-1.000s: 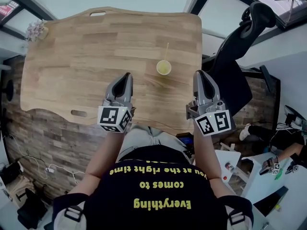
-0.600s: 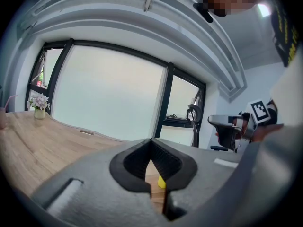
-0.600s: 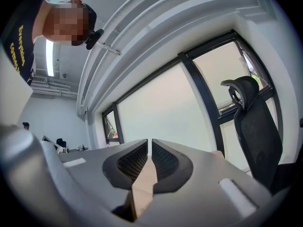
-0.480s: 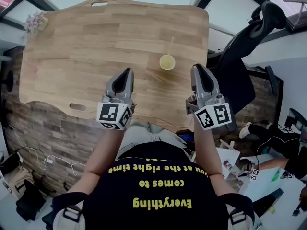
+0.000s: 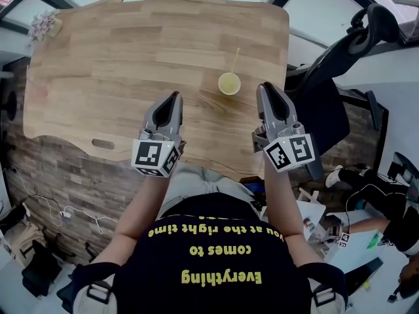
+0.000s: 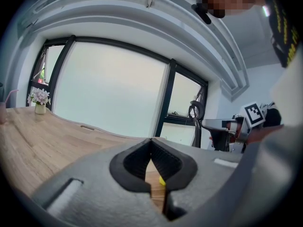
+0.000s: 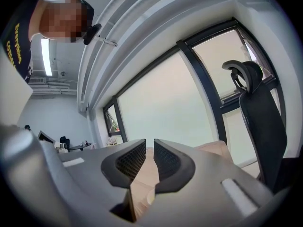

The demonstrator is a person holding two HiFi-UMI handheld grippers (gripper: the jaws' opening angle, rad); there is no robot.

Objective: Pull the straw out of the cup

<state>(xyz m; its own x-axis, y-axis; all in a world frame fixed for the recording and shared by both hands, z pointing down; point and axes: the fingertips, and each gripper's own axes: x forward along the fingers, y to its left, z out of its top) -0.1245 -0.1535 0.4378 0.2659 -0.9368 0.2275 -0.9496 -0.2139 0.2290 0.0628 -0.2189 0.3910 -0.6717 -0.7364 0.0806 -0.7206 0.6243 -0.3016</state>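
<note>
Head view: the right gripper [image 5: 268, 90] is drawing in just right of the cup [image 5: 229, 83], its straw [image 5: 234, 59] standing inside (untouched); the left gripper [image 5: 173, 100] is hanging left of the cup; left gripper view alone is showing jaws pressing together, empty; right gripper view is showing jaws that have just been opening, nothing between them, likely readying a pinch

Bright, even daylight floods through the windows [image 6: 109, 93] (blown out white), with heavy fisheye bending and black corners
</note>
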